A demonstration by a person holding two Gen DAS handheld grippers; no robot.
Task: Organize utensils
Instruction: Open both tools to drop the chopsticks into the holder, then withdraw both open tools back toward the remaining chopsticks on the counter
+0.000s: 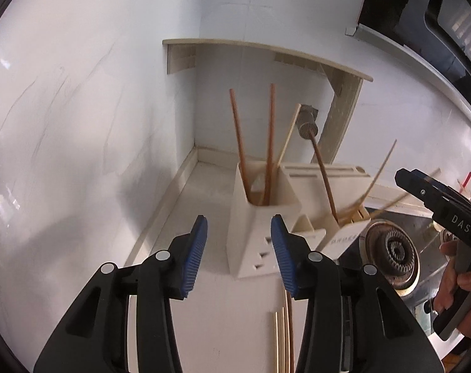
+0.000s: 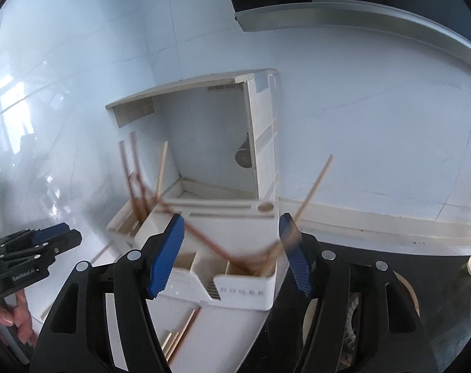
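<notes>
both grippers are hanging over the cream utensil holder (image 1: 260, 227) that sits toward the back corner of the worktop (image 1: 185, 192), right by the stove burner (image 1: 394, 251). left gripper (image 1: 239, 255) has its blue pads apart with nothing between them, and the right gripper (image 2: 232, 255) is spread wide and empty too. some chopsticks (image 1: 269, 143) stand in the holder's compartments, and a few more chopsticks (image 1: 283, 338) lie loose on the worktop in front of it.
</notes>
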